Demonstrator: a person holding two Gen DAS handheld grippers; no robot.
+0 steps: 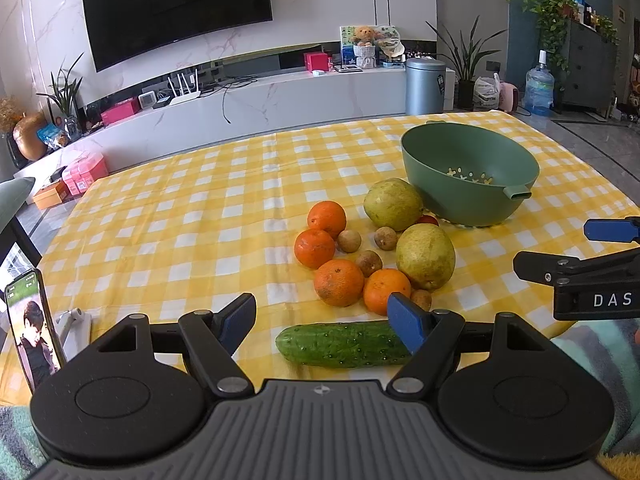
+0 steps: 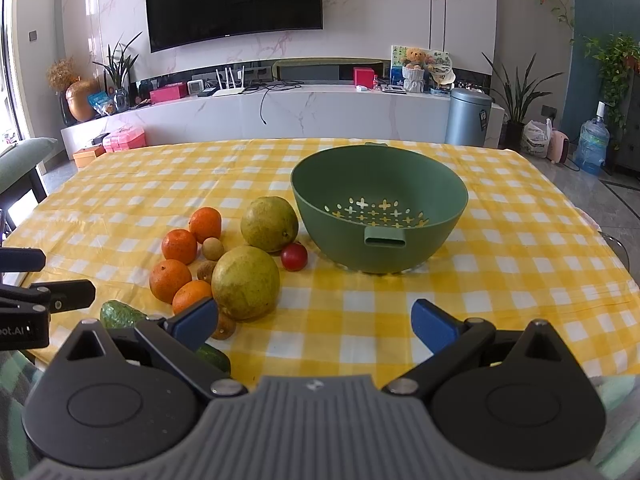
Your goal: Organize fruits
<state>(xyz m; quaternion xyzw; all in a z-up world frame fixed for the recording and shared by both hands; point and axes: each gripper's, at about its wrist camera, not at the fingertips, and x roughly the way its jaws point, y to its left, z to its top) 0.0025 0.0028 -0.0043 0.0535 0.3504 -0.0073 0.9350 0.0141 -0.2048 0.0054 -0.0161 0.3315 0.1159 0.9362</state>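
A green colander bowl (image 2: 380, 208) stands empty on the yellow checked tablecloth (image 2: 520, 264); it also shows in the left wrist view (image 1: 468, 176). Left of it lie several oranges (image 1: 338, 282), two yellow-green citrus fruits (image 1: 426, 256) (image 2: 245, 282), small brown longans (image 1: 369, 263), a red cherry tomato (image 2: 294, 256) and a cucumber (image 1: 344, 345). My left gripper (image 1: 326, 322) is open and empty, just above the cucumber. My right gripper (image 2: 316, 324) is open and empty near the table's front edge, right of the fruit pile.
A phone on a stand (image 1: 34, 332) stands at the table's left front corner. Behind the table are a white TV bench (image 2: 280, 112), a wall TV (image 2: 234, 2) and a grey bin (image 2: 468, 116). The right gripper's side shows in the left wrist view (image 1: 580, 272).
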